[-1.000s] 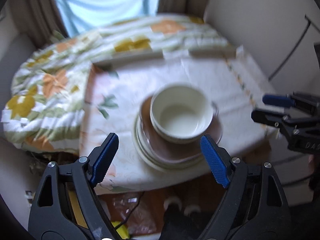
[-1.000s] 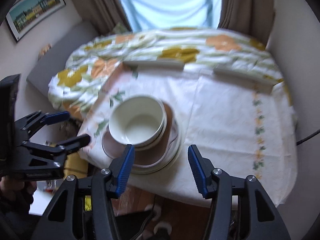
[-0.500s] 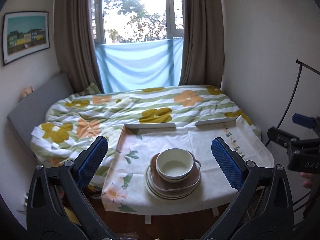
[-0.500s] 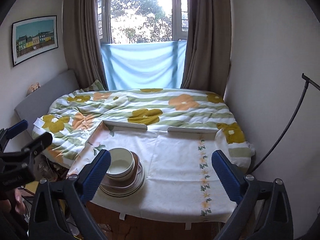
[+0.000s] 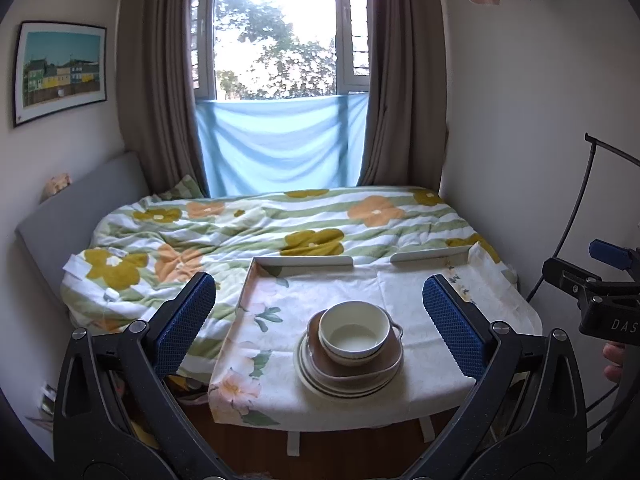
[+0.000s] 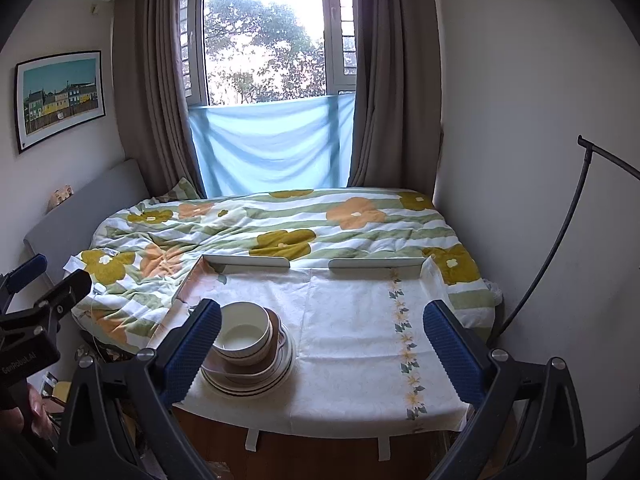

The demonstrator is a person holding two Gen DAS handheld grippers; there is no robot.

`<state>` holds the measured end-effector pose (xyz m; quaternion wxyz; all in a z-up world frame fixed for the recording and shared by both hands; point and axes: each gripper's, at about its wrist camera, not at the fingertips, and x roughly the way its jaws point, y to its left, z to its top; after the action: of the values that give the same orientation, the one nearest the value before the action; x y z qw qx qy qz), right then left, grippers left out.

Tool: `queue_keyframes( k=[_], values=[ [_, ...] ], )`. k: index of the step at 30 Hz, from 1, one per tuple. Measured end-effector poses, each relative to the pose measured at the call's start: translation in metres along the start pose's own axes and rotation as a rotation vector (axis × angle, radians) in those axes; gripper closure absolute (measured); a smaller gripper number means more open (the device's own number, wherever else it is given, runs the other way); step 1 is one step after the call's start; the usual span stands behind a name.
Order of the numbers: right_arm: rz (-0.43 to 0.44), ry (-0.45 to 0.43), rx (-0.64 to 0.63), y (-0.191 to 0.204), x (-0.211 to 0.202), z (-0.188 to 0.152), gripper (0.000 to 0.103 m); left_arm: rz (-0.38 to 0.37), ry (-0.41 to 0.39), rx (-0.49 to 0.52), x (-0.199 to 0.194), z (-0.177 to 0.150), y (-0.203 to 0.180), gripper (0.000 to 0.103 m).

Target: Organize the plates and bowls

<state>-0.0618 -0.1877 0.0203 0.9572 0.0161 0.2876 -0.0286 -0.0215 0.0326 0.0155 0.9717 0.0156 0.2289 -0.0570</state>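
The bed (image 5: 280, 232) fills most of the room, covered by a blanket (image 6: 280, 232) with green stripes and big orange and yellow flowers, and it reaches to the window (image 5: 280, 40) with brown curtains (image 6: 152, 100) on both sides and a light blue cloth (image 5: 280, 144) hung over the lower part. On the wall at the left hangs a picture (image 5: 60, 70) of colored houses. At the foot of the bed stands the surface (image 5: 400, 292), a low one with a white flowered cloth over it and a raised edge at the far side. On the surface, near its front edge and toward its left part, is the stack of plates (image 5: 348, 376): several pale round plates below and a brown plate (image 5: 384, 360) with rounded corners on top. In the brown plate sit the bowls (image 6: 242, 334), cream colored, one nested inside another, upright. The left claw (image 5: 318, 324) is held back from the surface, released, its blue pads (image 5: 186, 320) wide apart with the stack seen between them and nothing touched. The right claw (image 6: 320, 340) is also released and held back, its pads (image 6: 450, 350) spread wide; the left pad covers a part of the stack in the right camera view. Each claw is visible at the side in the other camera.
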Motion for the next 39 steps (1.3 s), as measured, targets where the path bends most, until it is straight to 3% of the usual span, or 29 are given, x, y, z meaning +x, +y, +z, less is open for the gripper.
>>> queue_keyframes(
  k=[39],
  values=[
    [-0.011,-0.010,0.008,0.0054,-0.0043,0.0019,0.003,0.007,-0.019,0.009,-0.0096,0.0018,0.0085,0.000]
  ],
)
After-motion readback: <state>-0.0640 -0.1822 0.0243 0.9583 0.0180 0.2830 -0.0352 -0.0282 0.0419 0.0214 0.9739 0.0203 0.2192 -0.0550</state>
